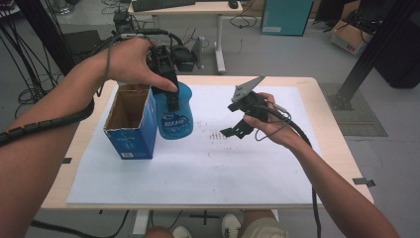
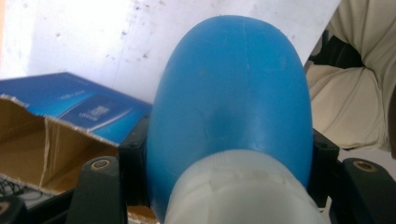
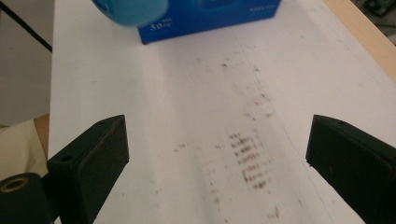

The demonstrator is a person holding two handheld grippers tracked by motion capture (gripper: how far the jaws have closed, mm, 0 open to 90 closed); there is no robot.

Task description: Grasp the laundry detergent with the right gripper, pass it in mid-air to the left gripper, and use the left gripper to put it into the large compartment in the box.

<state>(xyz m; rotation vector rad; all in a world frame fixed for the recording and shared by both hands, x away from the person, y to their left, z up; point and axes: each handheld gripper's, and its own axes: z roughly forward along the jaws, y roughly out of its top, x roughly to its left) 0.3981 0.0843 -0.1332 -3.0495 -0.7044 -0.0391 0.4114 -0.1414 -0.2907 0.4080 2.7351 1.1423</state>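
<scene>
A: Starting at our left, we have the open blue box [image 1: 130, 119] standing on the white sheet [image 1: 198, 168], its torn top flaps up. Just beside it, the left gripper [image 1: 171, 94] is clamped on the blue bottle [image 1: 174, 116], jaws pressed against either side of the body above the white cap [image 2: 243, 191].

B: Is the bottle on the table or in the air? We can't quite tell from above; it sits close against the box's side and looks slightly tilted.

A: That's our worry. The bottle is smooth and rounded, so we judge it could slip or twist in the jaws, and swinging it toward the box could catch a flap or knock the box over.

B: And at our right?

A: The right gripper [image 1: 242, 116] is spread wide, holding nothing, above the smudged middle of the sheet. It is well apart from the box, so nothing braces it if we bump it.
</scene>
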